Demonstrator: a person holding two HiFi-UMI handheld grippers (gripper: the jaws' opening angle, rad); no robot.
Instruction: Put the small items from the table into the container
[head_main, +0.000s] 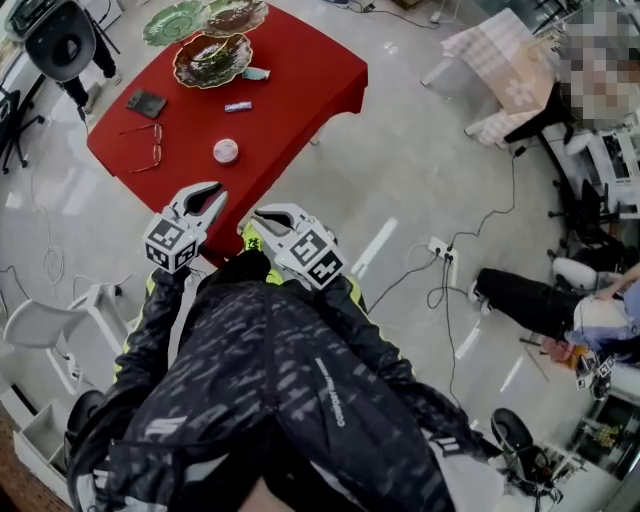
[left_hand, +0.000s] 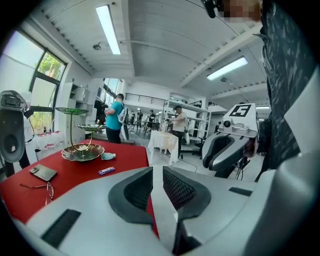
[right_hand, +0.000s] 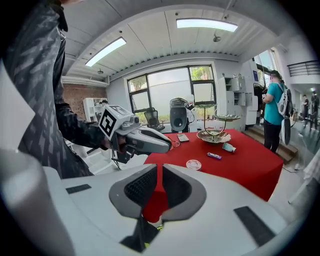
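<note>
A red table (head_main: 300, 90) stands ahead of me. On it a tiered stand carries a leaf-shaped bowl (head_main: 212, 60) (left_hand: 82, 152) (right_hand: 214, 136). Around the bowl lie a teal item (head_main: 255, 73), a purple bar (head_main: 238, 106) (left_hand: 106, 171), a round pink tin (head_main: 225, 150) (right_hand: 193, 164), glasses (head_main: 145, 145) and a dark flat case (head_main: 146, 102). My left gripper (head_main: 213, 191) (left_hand: 157, 172) hangs before the table's near corner, its pads a narrow gap apart and empty. Beside it, my right gripper (head_main: 255, 216) (right_hand: 159, 170) is shut and empty.
Cables and a power strip (head_main: 440, 250) trail across the floor to the right. A person sits at the right edge (head_main: 560, 300). A white chair (head_main: 40, 320) stands at the left, a black speaker on a stand (head_main: 60, 40) beyond the table, and a cloth-covered table (head_main: 500, 70) farther right.
</note>
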